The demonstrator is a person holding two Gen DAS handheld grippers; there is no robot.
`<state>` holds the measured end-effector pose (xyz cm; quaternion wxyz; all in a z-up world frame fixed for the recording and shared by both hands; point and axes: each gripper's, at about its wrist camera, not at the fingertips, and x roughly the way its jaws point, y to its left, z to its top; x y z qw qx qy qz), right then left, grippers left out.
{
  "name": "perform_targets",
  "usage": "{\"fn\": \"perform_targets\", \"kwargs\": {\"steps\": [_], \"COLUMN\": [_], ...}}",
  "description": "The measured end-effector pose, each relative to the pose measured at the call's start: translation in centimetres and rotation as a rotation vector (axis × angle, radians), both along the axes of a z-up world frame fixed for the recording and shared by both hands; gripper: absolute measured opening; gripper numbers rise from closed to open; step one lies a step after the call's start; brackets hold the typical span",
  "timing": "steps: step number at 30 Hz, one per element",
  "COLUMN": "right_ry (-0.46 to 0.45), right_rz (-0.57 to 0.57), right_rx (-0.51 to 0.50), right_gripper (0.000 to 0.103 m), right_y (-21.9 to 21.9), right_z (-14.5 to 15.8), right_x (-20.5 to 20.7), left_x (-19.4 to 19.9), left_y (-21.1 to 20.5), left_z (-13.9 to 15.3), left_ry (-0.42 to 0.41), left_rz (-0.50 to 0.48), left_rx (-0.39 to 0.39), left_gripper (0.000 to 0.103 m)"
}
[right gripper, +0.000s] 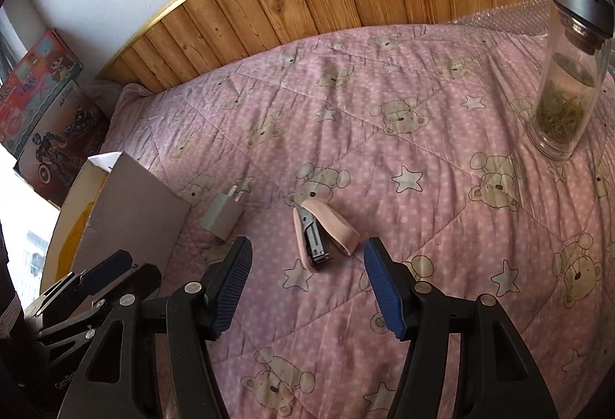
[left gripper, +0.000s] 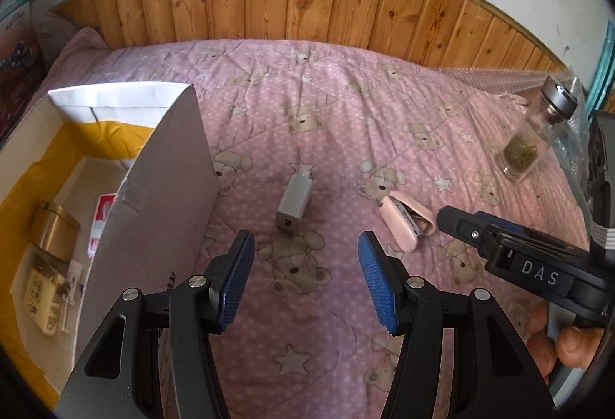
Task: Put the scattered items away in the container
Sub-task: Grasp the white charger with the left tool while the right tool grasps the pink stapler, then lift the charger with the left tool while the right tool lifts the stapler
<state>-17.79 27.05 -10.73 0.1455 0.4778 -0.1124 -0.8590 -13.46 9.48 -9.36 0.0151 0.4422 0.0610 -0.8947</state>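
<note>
Both grippers hovering released over quilt [left gripper: 307, 103].
Left gripper [left gripper: 306, 257] facing charger [left gripper: 294, 204]; right gripper [right gripper: 307, 267] nearing pink stapler [right gripper: 321, 236]; box [left gripper: 161, 165] left.

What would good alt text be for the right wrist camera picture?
An open right gripper hovers over a pink teddy-bear quilt, jaws spread toward a pink stapler lying just ahead. A grey charger lies to its left beside a cardboard box; a glass bottle stands upright at far right.
</note>
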Motion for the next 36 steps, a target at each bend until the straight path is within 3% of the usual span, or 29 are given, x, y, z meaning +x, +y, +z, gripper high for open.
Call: {"fn": "perform_targets", "kwargs": {"steps": [5, 14, 19, 22, 23, 24, 27, 36], "right_ry": [-0.05, -0.023, 0.003, 0.007, 0.015, 0.024, 0.016, -0.011], "right_rz": [-0.046, 0.001, 0.046, 0.072, 0.077, 0.081, 0.08, 0.052], "right_rx": [-0.04, -0.002, 0.069, 0.055, 0.073, 0.088, 0.105, 0.091], "right_gripper": [0.062, 0.06, 0.053, 0.052, 0.052, 0.051, 0.05, 0.049], "right_y": [0.8, -0.7, -2.5, -3.2, -3.5, -3.7, -4.0, -3.9], "right_z": [-2.2, -4.2, -4.8, -4.7, -4.8, -4.7, -4.5, -3.2], "right_x": [-1.5, -3.0, -3.4, -3.4, -3.3, -3.2, -3.3, -2.8], "left_x": [-2.5, -5.6, -6.0, -6.2, -6.2, -6.2, -6.1, -5.3], "left_y": [-0.1, -1.1, -2.1, -2.2, -2.3, -2.4, -2.4, -2.7], "left_z": [-2.3, -5.0, -6.8, -6.9, -6.8, -6.7, -6.6, -6.5], "left_ry": [0.001, -0.011, -0.043, -0.03, -0.025, -0.017, -0.014, -0.023], "left_rz": [0.044, 0.021, 0.016, -0.002, -0.003, 0.002, -0.016, -0.016], "left_rx": [0.005, 0.032, 0.101, 0.125, 0.13, 0.138, 0.141, 0.196], "left_gripper": [0.059, 0.059, 0.059, 0.059, 0.057, 0.044, 0.024, 0.021]}}
